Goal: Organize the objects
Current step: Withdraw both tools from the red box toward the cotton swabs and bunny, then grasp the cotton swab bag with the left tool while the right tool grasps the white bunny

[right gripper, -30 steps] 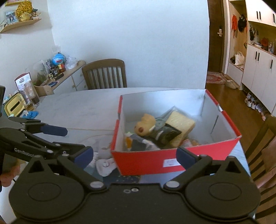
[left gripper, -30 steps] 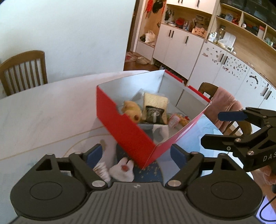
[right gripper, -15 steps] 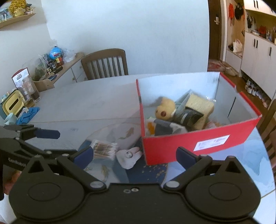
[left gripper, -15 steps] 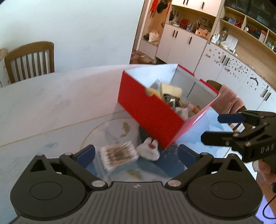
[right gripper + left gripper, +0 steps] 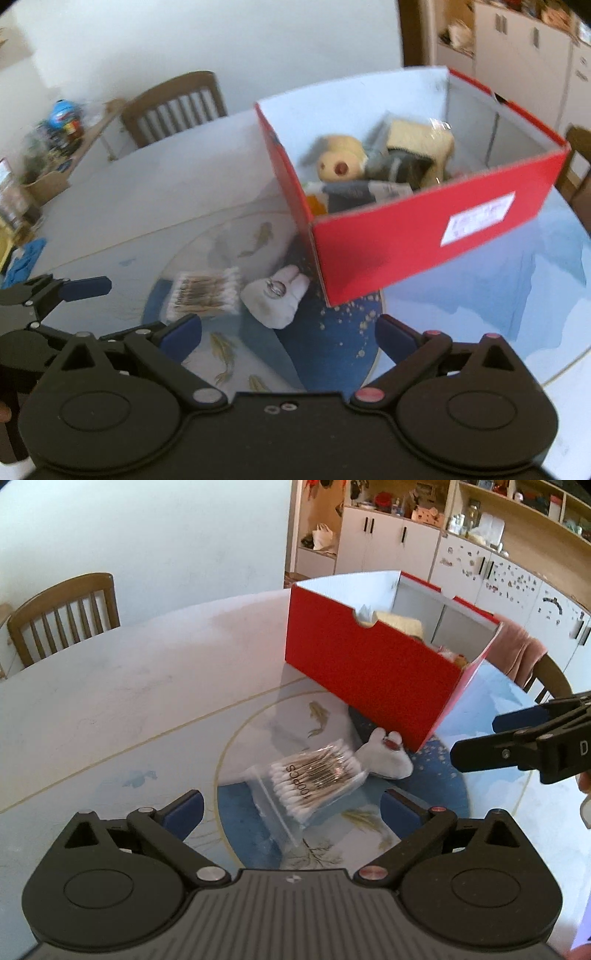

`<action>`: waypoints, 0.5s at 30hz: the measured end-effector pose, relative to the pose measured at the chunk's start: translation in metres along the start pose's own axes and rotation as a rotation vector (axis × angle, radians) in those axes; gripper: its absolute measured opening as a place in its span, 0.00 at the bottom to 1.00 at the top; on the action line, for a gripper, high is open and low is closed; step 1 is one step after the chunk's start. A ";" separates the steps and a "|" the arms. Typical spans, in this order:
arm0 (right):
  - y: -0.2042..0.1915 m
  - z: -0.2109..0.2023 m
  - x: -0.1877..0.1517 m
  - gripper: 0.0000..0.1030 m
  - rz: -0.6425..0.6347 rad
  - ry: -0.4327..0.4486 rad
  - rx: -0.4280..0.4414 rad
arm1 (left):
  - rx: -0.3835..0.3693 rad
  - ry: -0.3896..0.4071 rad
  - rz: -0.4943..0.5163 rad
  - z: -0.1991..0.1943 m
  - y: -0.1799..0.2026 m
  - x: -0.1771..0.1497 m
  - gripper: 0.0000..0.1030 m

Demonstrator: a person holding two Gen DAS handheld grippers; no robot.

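On the round table (image 5: 110, 686), the left gripper (image 5: 291, 808) hung with its jaws spread wide and nothing between them. Just ahead of its blue fingertips (image 5: 184, 808), on the blue fish-patterned centre disc (image 5: 255, 834), lay a clear bag of cotton swabs (image 5: 314, 775) marked "100PCS", apart from both pads. Touching the bag's right end sat a small white pouch (image 5: 384, 757) with a metal ring on top, tucked against the near corner of the red box (image 5: 369, 675).

In the right wrist view, the same bag (image 5: 203, 291) and pouch (image 5: 277, 299) lay ahead and left of the right gripper (image 5: 288, 332), whose jaws also stood wide apart and empty. The box (image 5: 424, 236) rose beyond its right finger, holding a yellow plush toy (image 5: 340, 162), a beige sponge-like block (image 5: 421, 144) and some dark packets. A wooden chair (image 5: 173, 107) stood behind the table.
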State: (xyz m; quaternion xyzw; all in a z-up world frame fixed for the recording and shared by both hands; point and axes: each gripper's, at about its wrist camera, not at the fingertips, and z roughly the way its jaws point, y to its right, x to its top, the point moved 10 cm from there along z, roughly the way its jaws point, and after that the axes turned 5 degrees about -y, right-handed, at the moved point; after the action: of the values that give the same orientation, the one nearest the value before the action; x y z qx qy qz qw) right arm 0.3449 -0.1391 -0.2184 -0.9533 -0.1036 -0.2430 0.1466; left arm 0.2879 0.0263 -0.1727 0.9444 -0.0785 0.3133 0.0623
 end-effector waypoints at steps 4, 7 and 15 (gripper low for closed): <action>0.003 0.013 -0.001 0.97 0.047 0.005 -0.047 | -0.005 -0.004 0.034 0.016 -0.003 0.001 0.99; 0.005 0.021 -0.001 0.96 0.088 0.005 -0.081 | -0.004 -0.005 0.071 0.026 -0.003 0.002 0.99; 0.015 0.035 0.005 0.94 0.195 0.005 -0.135 | -0.025 -0.005 0.180 0.048 0.003 0.010 0.99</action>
State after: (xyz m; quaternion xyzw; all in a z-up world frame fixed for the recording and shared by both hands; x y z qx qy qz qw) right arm 0.3687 -0.1410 -0.2489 -0.9660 0.0065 -0.2362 0.1052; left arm 0.3231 0.0147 -0.2044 0.9335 -0.1669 0.3142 0.0455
